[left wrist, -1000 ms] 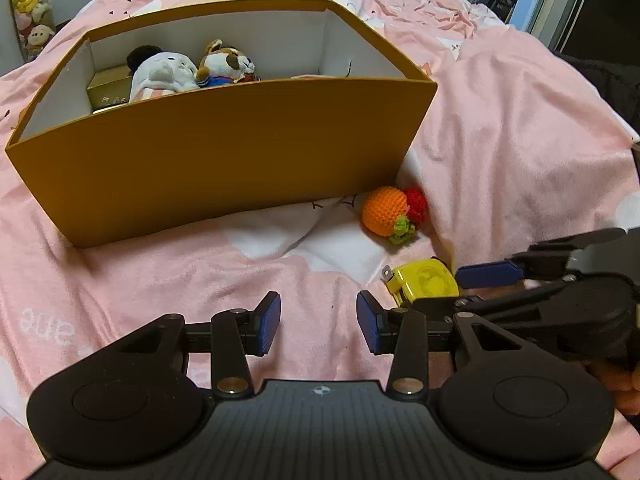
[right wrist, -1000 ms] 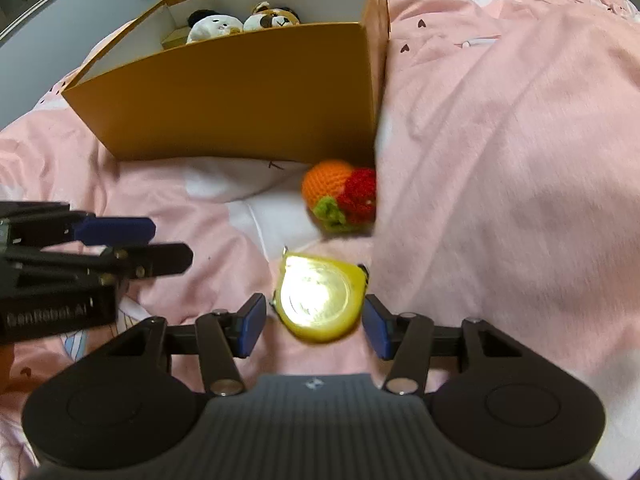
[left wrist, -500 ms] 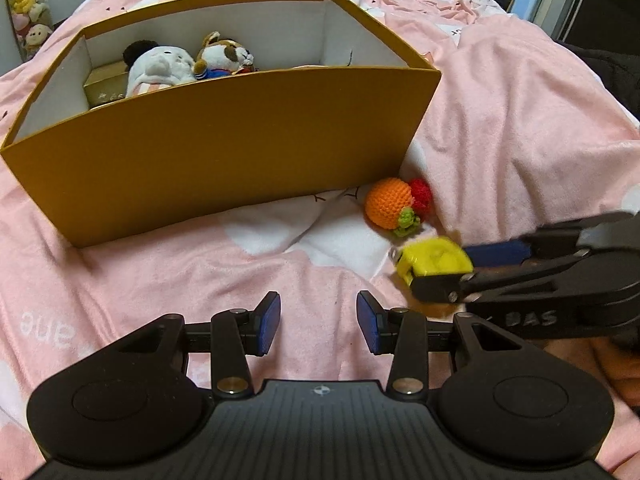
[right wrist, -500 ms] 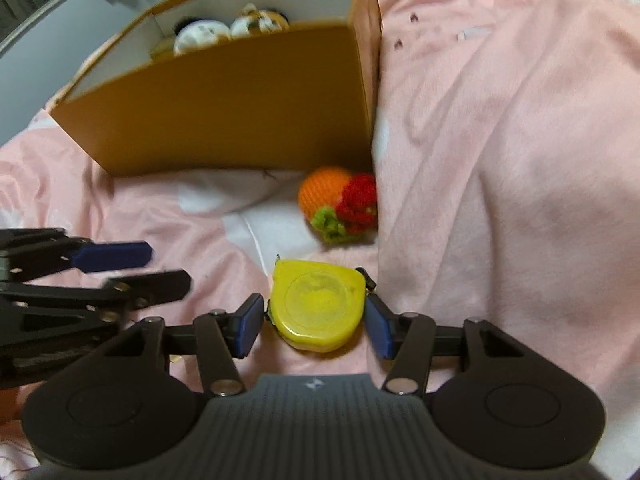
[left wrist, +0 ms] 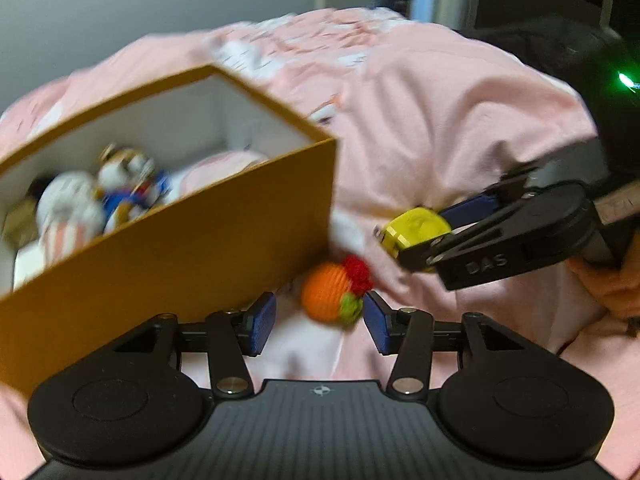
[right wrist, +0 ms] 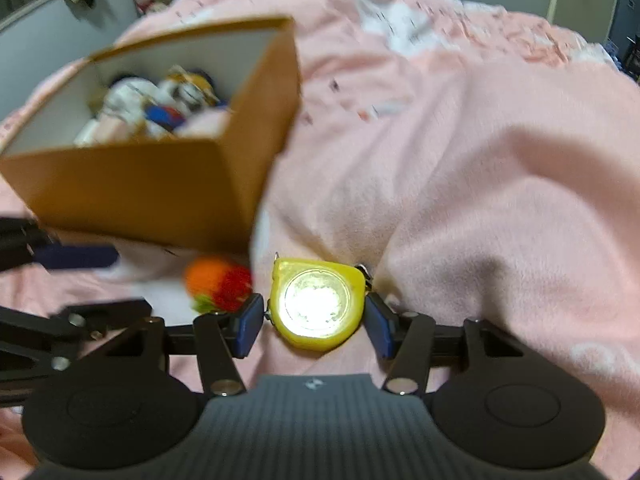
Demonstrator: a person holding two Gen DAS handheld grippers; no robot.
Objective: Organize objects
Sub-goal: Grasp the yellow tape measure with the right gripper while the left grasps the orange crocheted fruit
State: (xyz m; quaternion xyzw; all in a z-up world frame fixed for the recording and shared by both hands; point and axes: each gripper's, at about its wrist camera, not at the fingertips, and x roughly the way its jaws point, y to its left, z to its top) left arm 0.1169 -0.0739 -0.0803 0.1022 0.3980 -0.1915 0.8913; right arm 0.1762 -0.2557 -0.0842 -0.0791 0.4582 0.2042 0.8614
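My right gripper [right wrist: 314, 326] is shut on a yellow tape measure [right wrist: 318, 304], which hangs above the pink blanket [left wrist: 460, 120] in the left wrist view [left wrist: 416, 226]. An orange crochet ball with red and green tufts [left wrist: 328, 298] lies on the blanket by the corner of the brown cardboard box [left wrist: 160, 248]. My left gripper [left wrist: 320, 324] has its jaws opening on either side of the ball, and the pads do not press on it. From the right wrist the ball [right wrist: 216, 282] shows just left of the tape measure. The left gripper [right wrist: 120, 280] reaches in from the left edge.
The box [right wrist: 140, 184] holds several plush toys [left wrist: 120, 188], and its white inside shows free room at the right end. A person's hand [left wrist: 612, 284] holds the right gripper. Rumpled blanket rises to the right. A grey wall and a doorway lie beyond the bed.
My left gripper swung right to the crochet ball, rolled, and its jaws widened. The right gripper closed on the tape measure and lifted it off the blanket.
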